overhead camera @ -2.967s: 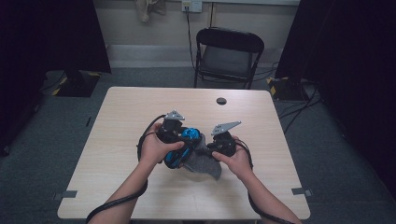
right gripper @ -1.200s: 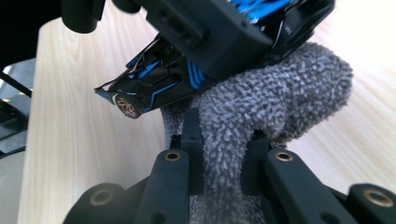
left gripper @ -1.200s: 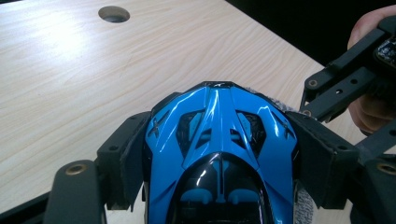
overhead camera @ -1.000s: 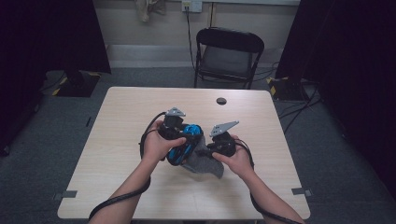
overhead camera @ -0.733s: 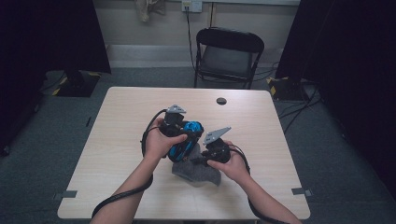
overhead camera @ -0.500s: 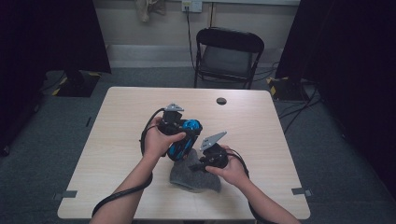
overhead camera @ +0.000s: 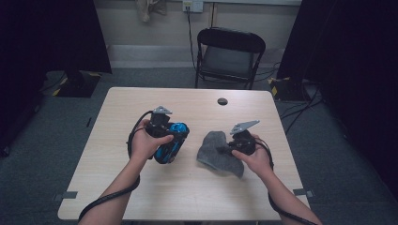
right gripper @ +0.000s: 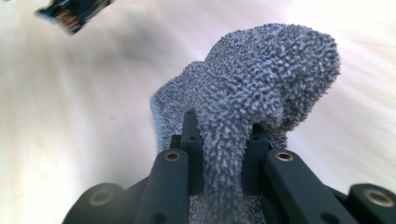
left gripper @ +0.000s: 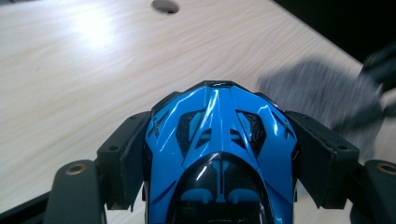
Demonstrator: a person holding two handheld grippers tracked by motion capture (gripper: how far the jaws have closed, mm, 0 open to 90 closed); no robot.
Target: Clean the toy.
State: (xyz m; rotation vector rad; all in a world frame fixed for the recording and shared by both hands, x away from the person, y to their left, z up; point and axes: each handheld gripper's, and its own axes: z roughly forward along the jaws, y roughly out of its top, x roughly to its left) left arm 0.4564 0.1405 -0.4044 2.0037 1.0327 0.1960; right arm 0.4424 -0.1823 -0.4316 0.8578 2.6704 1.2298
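Half a second ago the two hands sat close together over the middle of the surface (overhead camera: 117,187), the toy and the cloth almost meeting; now they are apart, the left claw (overhead camera: 169,143) drawn toward nine o'clock and the right claw (overhead camera: 225,149) toward three o'clock, with bare wood between them. The grey cloth (overhead camera: 217,151) has come away with the right claw and lies spread near the centre, its nearer end trailing toward five o'clock. In the right gripper view the right claw (right gripper: 223,154) is narrowed on a fold of the cloth (right gripper: 261,79), pinched between both jaws. In the left gripper view the left claw (left gripper: 219,158) is closed on the sides of the blue toy car (left gripper: 219,135), held above the surface; the car (overhead camera: 170,140) appears slightly tilted in the high view, though that is hard to judge. Count: one toy car, one cloth, two claws, one dark round hole (overhead camera: 222,101) in the surface at twelve o'clock, and one black folding chair (overhead camera: 229,54) beyond the far edge.
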